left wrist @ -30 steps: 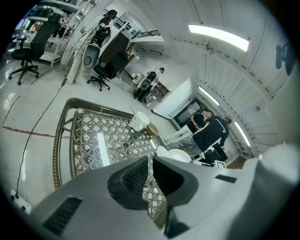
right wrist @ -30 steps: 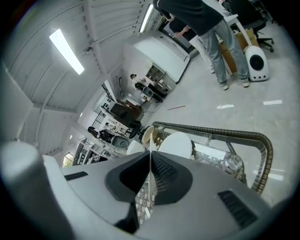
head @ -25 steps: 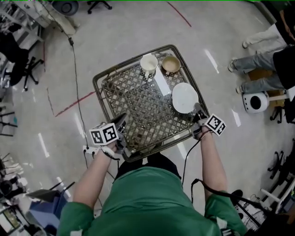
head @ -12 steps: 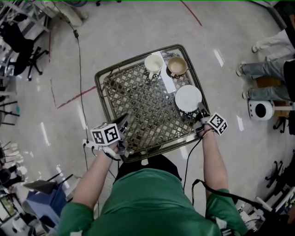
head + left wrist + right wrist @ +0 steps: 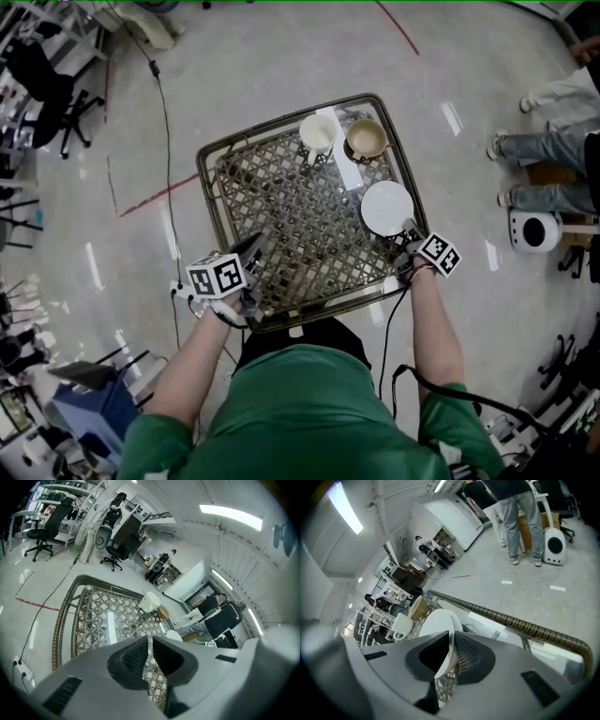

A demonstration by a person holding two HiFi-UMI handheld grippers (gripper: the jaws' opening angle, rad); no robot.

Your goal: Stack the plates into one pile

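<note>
As things stand: one white plate (image 5: 387, 207) shows, no pile yet.
Right gripper (image 5: 451, 656): pinching its rim, jaws just eased.
Left gripper (image 5: 149, 648): narrow, empty.

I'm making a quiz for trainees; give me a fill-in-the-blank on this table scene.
The right gripper grips the rim of a white ____.
Between the left gripper's jaws there is ____.
Beside the white mug on the wicker table stands a tan ____.
Missing: plate; nothing; bowl.
</note>
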